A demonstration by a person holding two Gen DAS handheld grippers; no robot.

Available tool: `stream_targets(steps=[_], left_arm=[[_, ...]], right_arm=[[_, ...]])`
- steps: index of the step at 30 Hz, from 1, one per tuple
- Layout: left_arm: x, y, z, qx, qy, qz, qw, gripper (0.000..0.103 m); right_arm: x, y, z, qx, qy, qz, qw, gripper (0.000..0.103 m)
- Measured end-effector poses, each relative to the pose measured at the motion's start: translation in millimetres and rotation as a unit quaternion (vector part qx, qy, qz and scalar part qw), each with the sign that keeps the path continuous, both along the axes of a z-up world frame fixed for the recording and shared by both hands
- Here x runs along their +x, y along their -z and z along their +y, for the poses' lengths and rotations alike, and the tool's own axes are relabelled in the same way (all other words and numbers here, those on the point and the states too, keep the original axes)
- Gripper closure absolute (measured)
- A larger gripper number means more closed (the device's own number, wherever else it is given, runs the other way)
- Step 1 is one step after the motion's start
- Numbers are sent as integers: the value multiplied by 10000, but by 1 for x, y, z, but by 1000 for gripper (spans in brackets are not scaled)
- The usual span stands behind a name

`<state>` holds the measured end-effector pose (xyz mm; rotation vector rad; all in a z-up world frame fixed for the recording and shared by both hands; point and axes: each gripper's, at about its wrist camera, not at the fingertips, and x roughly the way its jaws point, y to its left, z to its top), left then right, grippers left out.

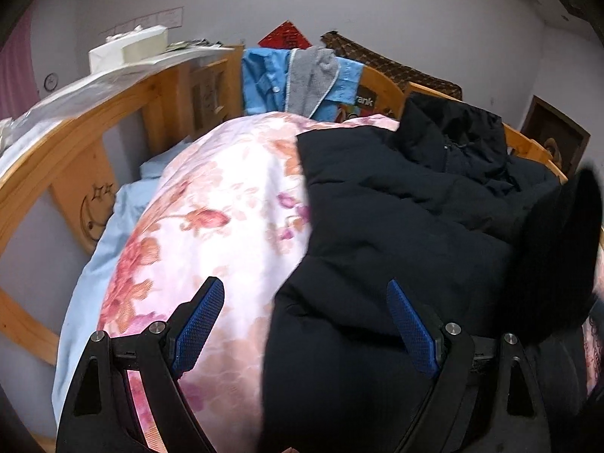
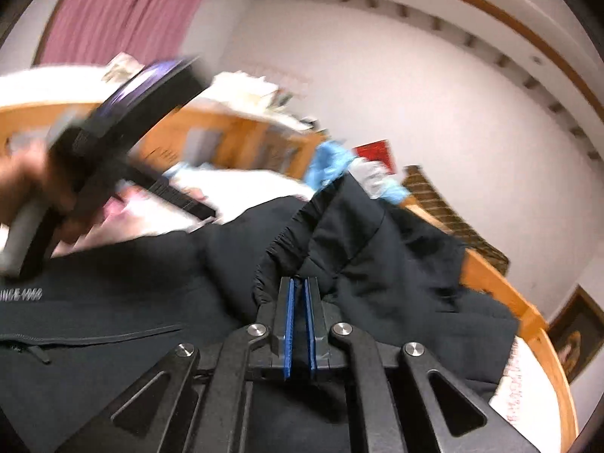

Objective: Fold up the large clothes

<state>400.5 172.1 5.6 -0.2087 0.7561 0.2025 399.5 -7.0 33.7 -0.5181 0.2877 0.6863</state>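
A large dark navy padded jacket lies spread over a pink floral quilt on a bed. My left gripper is open and empty, hovering over the jacket's left edge where it meets the quilt. In the right wrist view my right gripper is shut on a raised, bunched fold of the jacket. The left gripper shows there as a blurred black shape in a hand, at the left above the jacket.
A wooden bed frame curves around the bed. A blue shirt and a grey cloth hang on the far rail. A light blue sheet lies at the quilt's left. White boxes sit on a shelf behind.
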Motion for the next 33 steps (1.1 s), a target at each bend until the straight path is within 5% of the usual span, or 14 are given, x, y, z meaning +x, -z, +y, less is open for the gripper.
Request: stream_targets(steps=[5,10,14,18,21,23,30,33], left_arm=[[17,1,-21,260,133,60,9996,19],[36,18,-42,557,187,389,9975,19],[43,31,-51,625,242,517,9964,19],[40,28,-60,653,411,332,9965,19],[36,22,-70,748,651,93,9950,19],[36,22,-78,837,787,49,9934,19],[45,38,-85,839,848,310,9924,19],[47,41,-82,742,839,355,9931,19]], right_arm=[[60,-26,-59,340,981,264,9942,98],[117,0,-109,261,1901,973,9766,97],[144,49,-153,-55,2708,1874,9442,96],[130,51,-188,580,2883,2336,9268,94],[121,41,-195,1097,2632,2352,9292,71],[126,40,-198,1500,2445,2608,9218,37],[129,51,-242,2653,2856,3272,8608,33],[122,47,-263,3004,2756,3382,8482,31]])
